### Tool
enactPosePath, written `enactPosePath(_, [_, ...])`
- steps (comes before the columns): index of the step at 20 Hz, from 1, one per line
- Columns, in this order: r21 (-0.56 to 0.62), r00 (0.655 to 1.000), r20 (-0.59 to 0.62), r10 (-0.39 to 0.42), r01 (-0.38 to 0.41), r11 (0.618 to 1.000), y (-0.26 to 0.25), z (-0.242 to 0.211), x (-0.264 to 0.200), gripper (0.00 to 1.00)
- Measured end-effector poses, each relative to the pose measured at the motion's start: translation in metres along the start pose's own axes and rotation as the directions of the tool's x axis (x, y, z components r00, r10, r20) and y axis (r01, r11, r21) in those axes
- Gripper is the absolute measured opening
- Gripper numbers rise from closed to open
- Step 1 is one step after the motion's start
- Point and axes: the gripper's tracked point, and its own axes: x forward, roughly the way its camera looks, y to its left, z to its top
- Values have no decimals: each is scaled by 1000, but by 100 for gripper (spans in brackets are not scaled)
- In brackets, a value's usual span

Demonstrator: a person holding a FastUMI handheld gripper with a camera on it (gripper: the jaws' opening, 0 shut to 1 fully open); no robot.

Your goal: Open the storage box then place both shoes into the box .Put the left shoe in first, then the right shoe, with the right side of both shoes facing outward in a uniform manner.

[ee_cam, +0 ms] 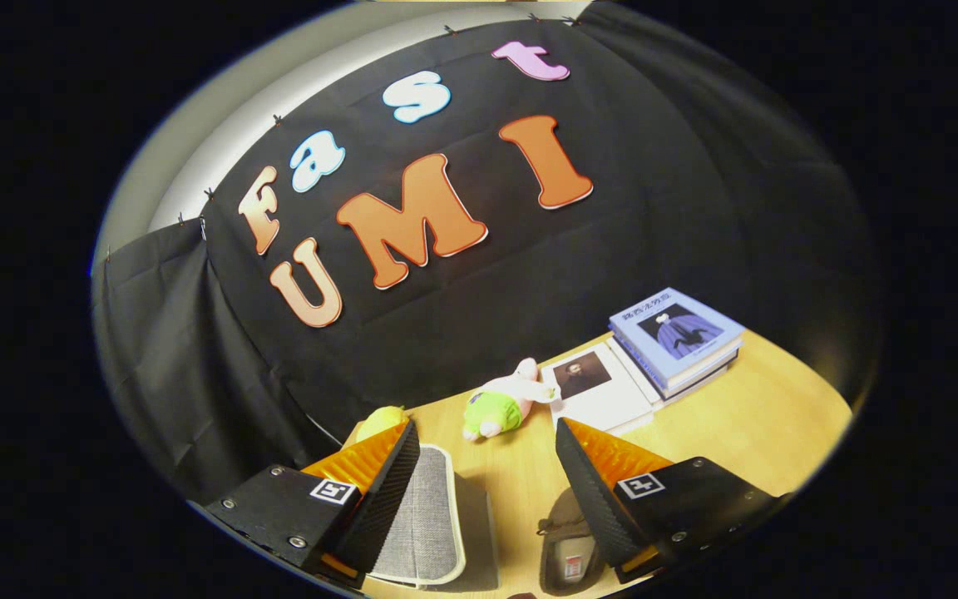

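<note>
The hand-held gripper (487, 466) is held above the table (745, 424) and is tilted, so the table surface runs at a slant across the view. Its two fingers are spread wide apart and nothing is pinched between them. The fingertips (566, 437) point forward toward the far side of the table and the black booth wall.

Below the left finger, partly covered by it, lies the storage box (425, 516), a grey fabric thing with a light border; I cannot tell if its lid is open or closed. Below the right finger and partly hidden by it lies one shoe (566, 541), a dark brownish one, with its inside label visible. The box and the shoe are apart, with bare table between them, and the gap between the fingers is over this bare part.

Just ahead of the fingers, a small plush toy (500, 403) in pink and green lies on the table. Just beyond the left fingertip is a small yellow object (379, 420), mostly hidden. Beyond the right finger is an open book (599, 391), and touching it on the far right is a stack of books (678, 341) with a blue cover on top.
</note>
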Motion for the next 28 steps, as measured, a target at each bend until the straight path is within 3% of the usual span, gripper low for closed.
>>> enactPosePath(6, [155,987,-132,97,-76,985,8,-52,21,98])
enactPosePath(14, [292,939,-266,217,-136,947,25,-117,30,98])
enactPosePath(28, [406,874,-367,318,-158,900,47,-164,27,95])
